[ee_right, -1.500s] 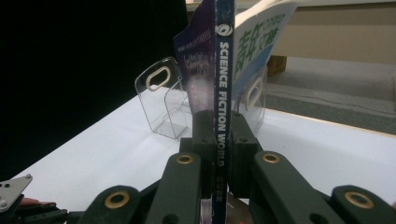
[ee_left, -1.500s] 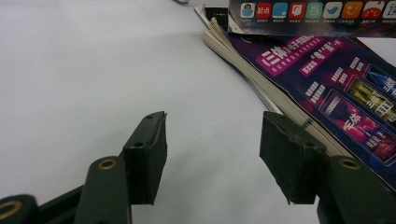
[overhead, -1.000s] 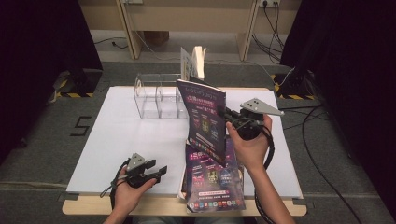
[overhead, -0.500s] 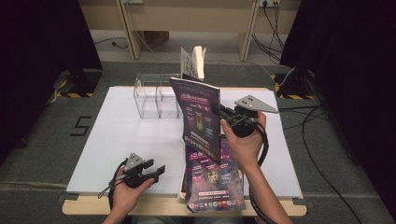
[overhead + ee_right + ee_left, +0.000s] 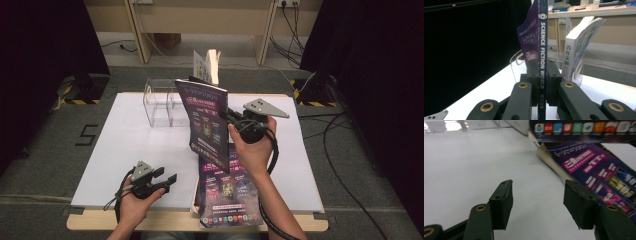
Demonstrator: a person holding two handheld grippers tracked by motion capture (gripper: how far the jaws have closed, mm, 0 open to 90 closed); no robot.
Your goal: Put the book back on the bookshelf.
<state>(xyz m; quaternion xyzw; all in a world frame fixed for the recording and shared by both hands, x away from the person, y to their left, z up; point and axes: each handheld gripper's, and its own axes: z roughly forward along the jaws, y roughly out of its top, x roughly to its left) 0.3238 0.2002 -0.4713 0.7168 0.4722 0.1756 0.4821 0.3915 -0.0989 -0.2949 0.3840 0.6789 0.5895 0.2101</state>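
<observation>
My right gripper is shut on the spine of a purple magazine and holds it upright above the table, just in front of the clear rack. In the right gripper view the spine reads SCIENCE FICTION WORLD and the right gripper clamps it from both sides. A stack of the same magazines lies flat at the table's front edge. My left gripper rests low at the front left, open; its jaws have just opened slightly wider, with nothing between them. The stack lies to its right.
A white book stands tilted in the rack's right end, seen close behind the held magazine as the white book. The white table cover is bare on the left. Cables and dark curtains flank the table.
The right gripper has carried the upright magazine a little to the left, toward the rack. The left hand has stayed in place.
</observation>
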